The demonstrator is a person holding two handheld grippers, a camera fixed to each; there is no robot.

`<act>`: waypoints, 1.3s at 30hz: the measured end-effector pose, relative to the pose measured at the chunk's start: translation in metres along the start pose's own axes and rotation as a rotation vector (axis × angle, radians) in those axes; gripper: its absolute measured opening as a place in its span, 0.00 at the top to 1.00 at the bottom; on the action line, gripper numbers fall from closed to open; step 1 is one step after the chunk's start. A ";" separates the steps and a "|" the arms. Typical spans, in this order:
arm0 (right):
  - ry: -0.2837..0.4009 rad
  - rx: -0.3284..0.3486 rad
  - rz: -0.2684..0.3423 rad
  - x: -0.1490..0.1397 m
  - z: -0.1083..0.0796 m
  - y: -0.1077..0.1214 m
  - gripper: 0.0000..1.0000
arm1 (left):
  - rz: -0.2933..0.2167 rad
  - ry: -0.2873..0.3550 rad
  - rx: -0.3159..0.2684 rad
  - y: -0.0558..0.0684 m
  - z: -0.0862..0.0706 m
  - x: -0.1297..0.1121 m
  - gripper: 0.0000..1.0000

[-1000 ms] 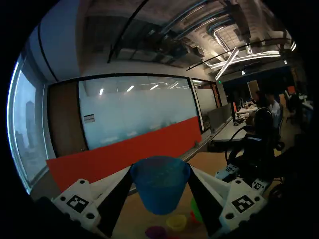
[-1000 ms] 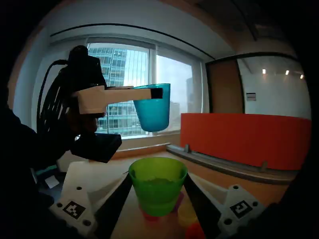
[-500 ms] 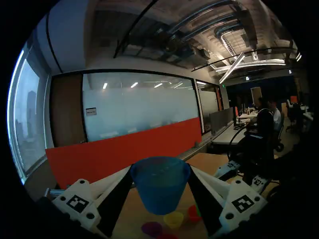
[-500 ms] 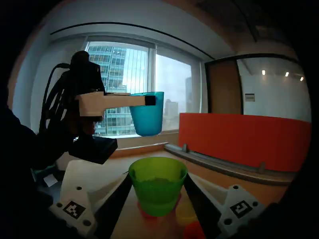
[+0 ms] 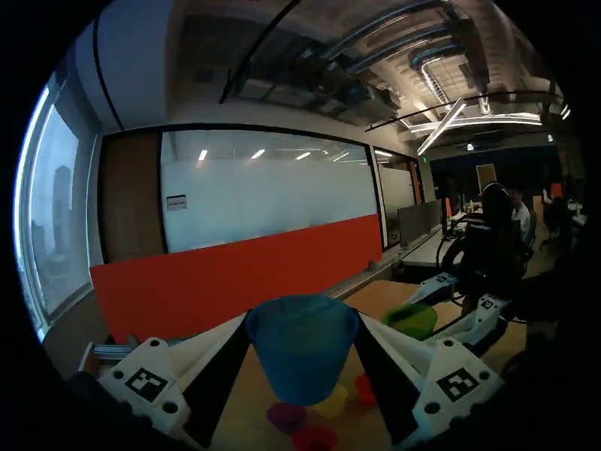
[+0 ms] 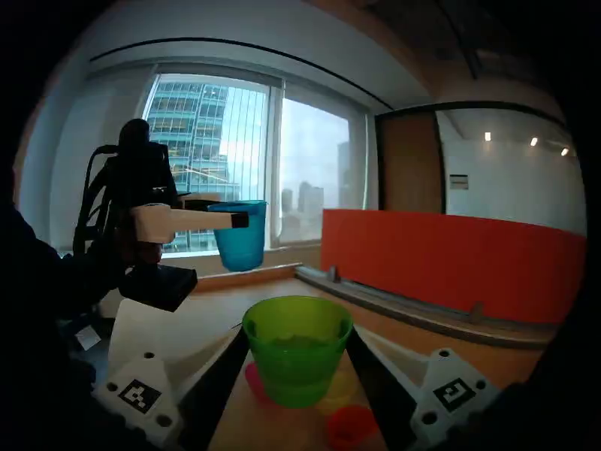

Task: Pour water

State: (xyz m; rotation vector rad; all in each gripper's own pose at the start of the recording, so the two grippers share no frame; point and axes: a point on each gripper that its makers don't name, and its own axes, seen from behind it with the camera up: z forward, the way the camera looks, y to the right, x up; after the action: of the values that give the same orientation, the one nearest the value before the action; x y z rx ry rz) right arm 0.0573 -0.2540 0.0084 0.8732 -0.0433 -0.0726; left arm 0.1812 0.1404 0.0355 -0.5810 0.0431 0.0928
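Evidently pre-pour: both cups are up off the table (image 6: 443,334) and upright, w/ nothing tipped yet. The left gripper (image 5: 303,322) has its fingers closed narrow onto the blue cup (image 5: 303,353), one finger per side, pressing the wall just under the rim. The right gripper (image 6: 297,325) clamps the green cup (image 6: 297,353) the same way. Water in either cup? Can't tell, the interiors are too dim.

Pos of the two: in the right gripper view the blue cup sits up and to the left, well apart from the green one, w/ the window (image 6: 225,135) behind it. In the left gripper view the green cup shows off to the right and lower, over the tabletop. So neither rim is above the other.

Next move, prob: bring the cups together, set one rim just above and beside the other's mouth, then roll the wrist slowly. Which cup pours isn't clear; blue rides higher, so I'd guess that one. The grip must hold firm thru the tilt, b/c a tapered cup could slip btwn flat fingers.

Pose: left gripper level, fingers horizontal, seen side-on. Right gripper approx level too, pointing fwd over a small red cup (image 6: 349,427) and a small yellow cup (image 6: 339,387) on the table.
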 end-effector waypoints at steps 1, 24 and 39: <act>-0.001 -0.005 0.000 0.000 -0.002 0.002 0.10 | -0.003 -0.001 0.000 0.000 -0.001 -0.001 0.11; -0.025 -0.080 -0.007 -0.001 -0.032 0.026 0.10 | 0.011 -0.054 -0.015 0.006 -0.018 -0.041 0.11; -0.095 -0.062 0.000 -0.024 -0.042 0.026 0.09 | 0.004 -0.163 -0.046 0.017 -0.031 -0.092 0.11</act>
State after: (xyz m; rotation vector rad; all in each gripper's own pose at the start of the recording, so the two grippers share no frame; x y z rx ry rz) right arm 0.0375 -0.2031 0.0012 0.8077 -0.1293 -0.1149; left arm 0.0878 0.1305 0.0061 -0.6175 -0.1159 0.1453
